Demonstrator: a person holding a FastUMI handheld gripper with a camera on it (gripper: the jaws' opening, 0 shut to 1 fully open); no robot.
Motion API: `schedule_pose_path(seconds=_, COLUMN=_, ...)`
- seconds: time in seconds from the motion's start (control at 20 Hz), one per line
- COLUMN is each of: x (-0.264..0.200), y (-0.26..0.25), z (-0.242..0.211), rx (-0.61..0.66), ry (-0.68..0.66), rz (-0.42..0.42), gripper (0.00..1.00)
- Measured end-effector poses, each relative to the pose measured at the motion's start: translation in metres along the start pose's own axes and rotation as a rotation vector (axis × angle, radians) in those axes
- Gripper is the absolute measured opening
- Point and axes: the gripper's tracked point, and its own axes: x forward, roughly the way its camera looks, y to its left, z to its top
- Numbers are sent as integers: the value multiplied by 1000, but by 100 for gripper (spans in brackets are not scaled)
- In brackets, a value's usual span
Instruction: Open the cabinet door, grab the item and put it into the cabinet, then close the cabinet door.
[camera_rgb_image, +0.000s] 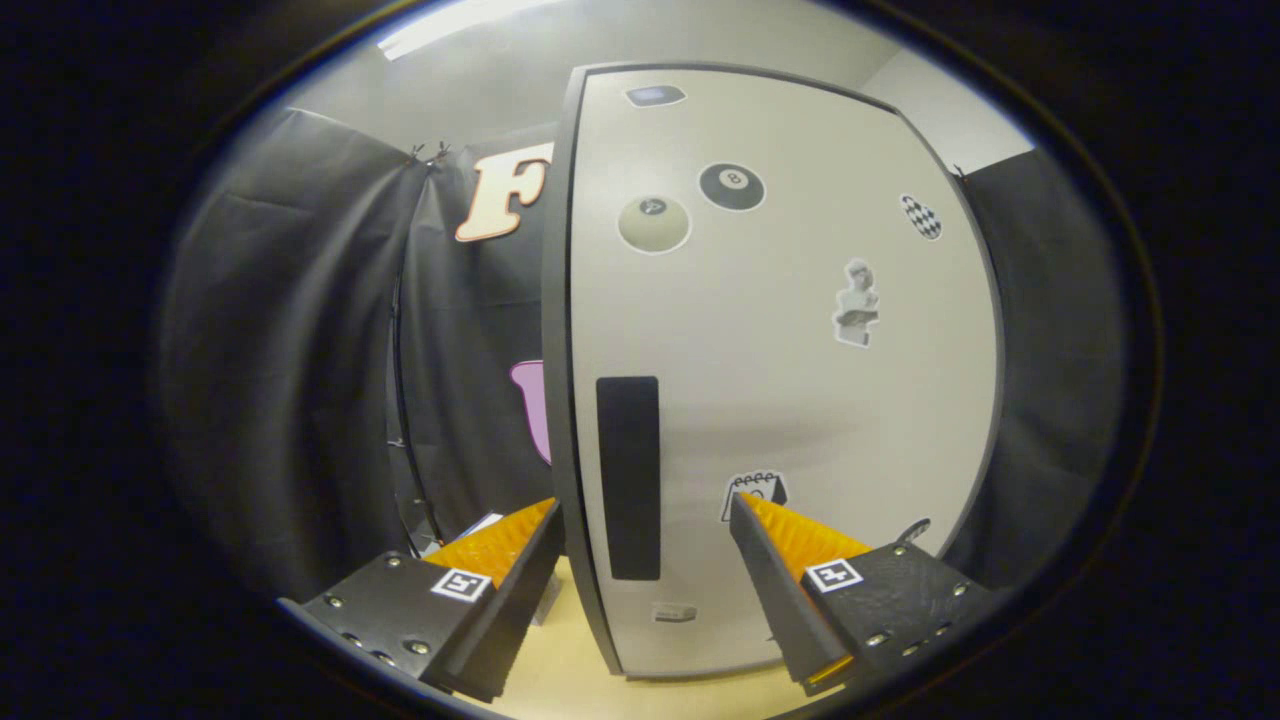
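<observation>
The gripper (645, 520) is seen closest, and its two fingers are spread wide apart with nothing pinched between them. The left finger (500, 545) is placed just outside the door's dark left edge, and the right finger (800, 540) is placed in front of the door's face. The door edge is seen between the two fingers, but it cannot be told whether it is touched by either one.

The tall pale grey cabinet door with a dark frame (780, 400) is seen just ahead of the fingers. A long black upright handle strip (629, 478) is set near its left edge, between the fingers and a little above them. Small stickers are stuck on the door: a black round ball sticker (731, 187), a pale round ball sticker (654, 224) beside it, a small statue sticker (857, 304) and a calendar sticker (755, 492) just above the right finger.

A light wooden table top (570, 680) is seen under the door and the fingers. A small white thing (480, 526) is partly hidden behind the left finger; what it is cannot be told
</observation>
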Motion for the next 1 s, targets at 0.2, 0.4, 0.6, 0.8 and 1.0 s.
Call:
schedule_pose_path(seconds=0.2, x=18, y=0, z=-4, rx=-4, ry=16, rz=-16, gripper=87)
schedule_pose_path(seconds=0.4, x=23, y=1, z=-7, rx=-17, ry=27, rz=-24, gripper=51)
schedule_pose_path(seconds=0.6, x=24, y=5, z=-7, rx=7, ry=36, rz=-28, gripper=29)
schedule_pose_path(seconds=0.8, x=22, y=6, z=-9, rx=28, ry=52, rz=-26, gripper=26)
schedule_pose_path(seconds=1.0, x=13, y=5, z=-9, rx=21, ry=52, rz=-9, gripper=21)
